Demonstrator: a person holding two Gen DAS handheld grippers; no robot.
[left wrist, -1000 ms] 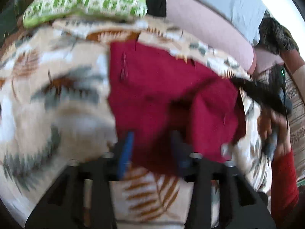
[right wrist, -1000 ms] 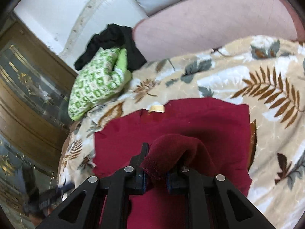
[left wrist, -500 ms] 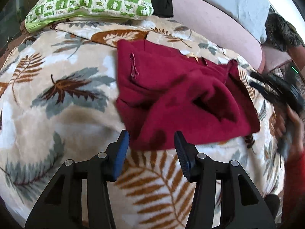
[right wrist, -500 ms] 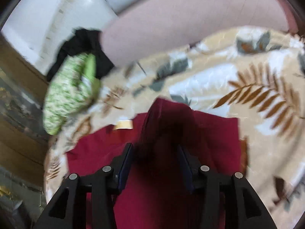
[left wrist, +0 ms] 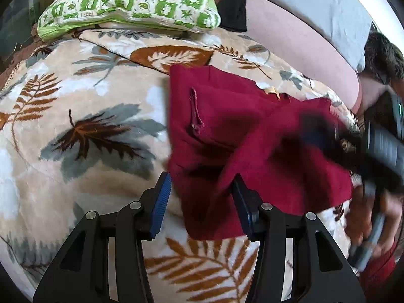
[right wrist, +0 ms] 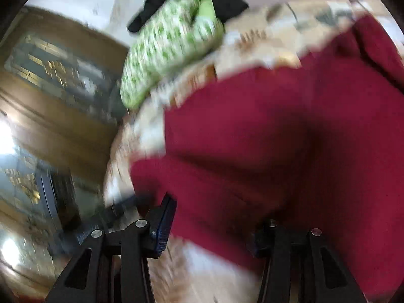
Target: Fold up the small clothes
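Garment: a small dark-red garment (left wrist: pixel 240 136) lies rumpled on the leaf-print blanket (left wrist: pixel 83 126), partly folded, with one flap thrown loosely over its right half.

Where it lies: middle to right of the blanket in the left wrist view, its far edge pointing at the green checked pillow (left wrist: pixel 131 0), its near edge hanging just past the left tool's fingertips.

Left gripper (left wrist: pixel 200 202): jaws apart and released. The near-left corner of the red cloth sits between the pads, but neither blue pad presses on it.

Right gripper (right wrist: pixel 212 224): jaws apart, released. They have just been opening, and the fold they pinched a second ago is no longer clamped. Red cloth lies in front of and partly between them; the view is smeared, so I cannot be sure whether the right pad brushes it.

Key relation: the cloth lies straight ahead of and slightly right of the left tongs. Its long axis appears to run from near-left to far-right, so both tools face a long side.

Nearer hand: the left tool is already over the near-left corner. The right tool, blurred at the right edge of the left wrist view, sits over the right half.

Step in hand: probably between folds, with both tongs free to take new hold.

Next move calls for: likely closing the left pads on that near corner.
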